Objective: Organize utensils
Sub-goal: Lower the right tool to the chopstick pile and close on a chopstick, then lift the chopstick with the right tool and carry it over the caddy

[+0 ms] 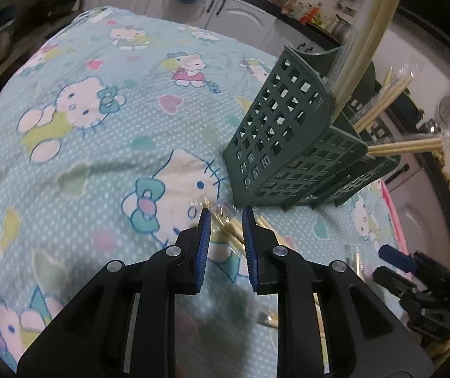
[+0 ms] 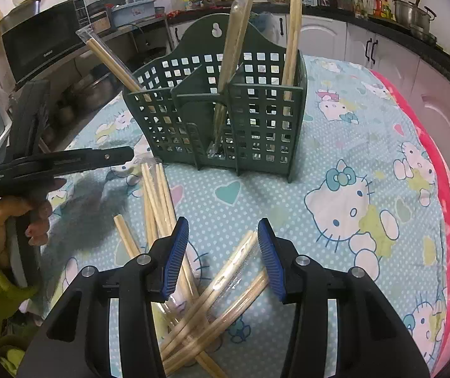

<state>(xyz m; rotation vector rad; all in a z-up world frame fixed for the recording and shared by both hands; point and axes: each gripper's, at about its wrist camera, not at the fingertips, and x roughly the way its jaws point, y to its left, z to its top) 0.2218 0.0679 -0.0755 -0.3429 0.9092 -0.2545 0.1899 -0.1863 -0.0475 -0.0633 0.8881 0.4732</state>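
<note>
Both claws apart – left claw [image 1: 224, 212], right claw [image 2: 223, 225] over wrapped chopsticks [image 2: 225, 278]

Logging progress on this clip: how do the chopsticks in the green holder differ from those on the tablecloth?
The chopsticks in the holder stand upright or leaning, spread across separate compartments of the green holder. The chopsticks on the tablecloth lie flat, crossed in a loose pile in front of it. Both sets are pale, and some in each are in clear wrappers.

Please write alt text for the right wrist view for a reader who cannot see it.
The open right gripper hovers over a loose pile of wrapped chopsticks on a cartoon-cat tablecloth. Behind stands a green holder with chopsticks in three compartments; the left gripper enters from the left.
</note>
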